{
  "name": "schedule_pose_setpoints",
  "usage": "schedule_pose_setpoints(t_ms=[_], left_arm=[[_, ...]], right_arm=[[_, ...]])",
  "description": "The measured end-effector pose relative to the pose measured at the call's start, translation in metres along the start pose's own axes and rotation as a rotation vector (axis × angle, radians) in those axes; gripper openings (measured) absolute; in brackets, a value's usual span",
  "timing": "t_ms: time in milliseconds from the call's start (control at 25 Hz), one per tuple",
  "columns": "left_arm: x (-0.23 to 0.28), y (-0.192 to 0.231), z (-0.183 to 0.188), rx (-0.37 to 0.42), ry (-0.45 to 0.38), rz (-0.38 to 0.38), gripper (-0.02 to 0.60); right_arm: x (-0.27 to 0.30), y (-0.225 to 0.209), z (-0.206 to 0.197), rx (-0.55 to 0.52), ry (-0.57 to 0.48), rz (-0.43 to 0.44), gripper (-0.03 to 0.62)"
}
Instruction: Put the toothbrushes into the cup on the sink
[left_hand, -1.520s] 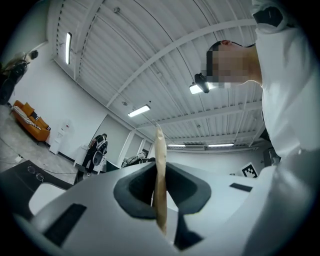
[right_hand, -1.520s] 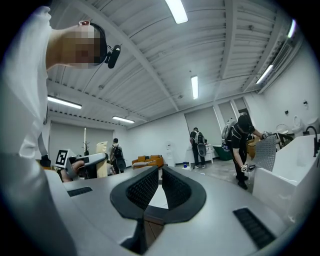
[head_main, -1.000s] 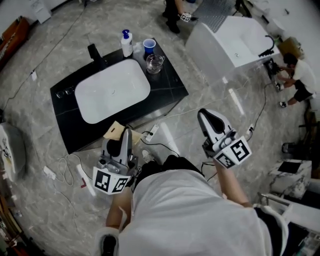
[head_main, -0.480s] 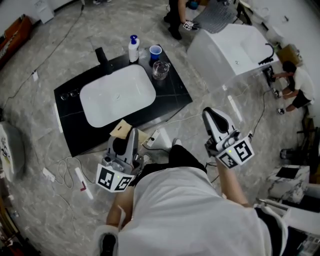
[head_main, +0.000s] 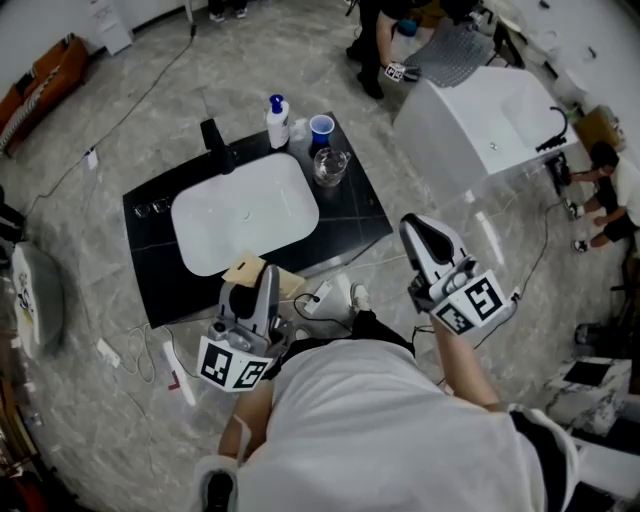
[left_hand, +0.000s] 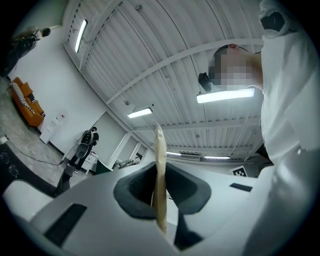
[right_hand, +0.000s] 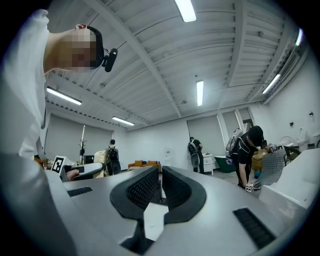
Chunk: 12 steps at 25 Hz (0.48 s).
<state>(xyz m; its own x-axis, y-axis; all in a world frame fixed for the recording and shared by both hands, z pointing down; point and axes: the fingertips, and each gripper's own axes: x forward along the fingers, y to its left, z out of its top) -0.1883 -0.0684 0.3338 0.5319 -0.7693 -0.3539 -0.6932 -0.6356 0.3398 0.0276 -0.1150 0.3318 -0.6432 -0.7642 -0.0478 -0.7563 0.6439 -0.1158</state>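
Note:
In the head view, a black counter holds a white sink basin. At its far edge stand a blue cup and a clear glass cup. My left gripper is short of the counter's near edge. It is shut on a flat tan pack, which shows edge-on between the jaws of that gripper in the left gripper view. My right gripper hangs over the floor to the counter's right. In the right gripper view its jaws stand nearly together on a thin white flat pack. No bare toothbrush shows.
A soap bottle and a black faucet stand at the counter's back. A white tub unit sits to the right. People stand at the top and right. Cables and a power strip lie on the floor.
Both grippers have moved forward toward the counter, each with its pack still in it. The counter now lies nearer and further right in the head view.

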Motion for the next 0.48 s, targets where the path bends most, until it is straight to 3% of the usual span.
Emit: schedule_pose_setpoints(t_ms=[280,480], left_arm=[[0.053,0.020,-0.008,-0.017,-0.004,0.000,0.041],[0.102,0.038,-0.008,0.017,-0.006,-0.030,0.041]], right_arm=[[0.000,-0.035,0.004,0.025,-0.002,-0.004,0.049],[-0.010,-0.060,-0.002,0.053,0.013,-0.039,0.049]])
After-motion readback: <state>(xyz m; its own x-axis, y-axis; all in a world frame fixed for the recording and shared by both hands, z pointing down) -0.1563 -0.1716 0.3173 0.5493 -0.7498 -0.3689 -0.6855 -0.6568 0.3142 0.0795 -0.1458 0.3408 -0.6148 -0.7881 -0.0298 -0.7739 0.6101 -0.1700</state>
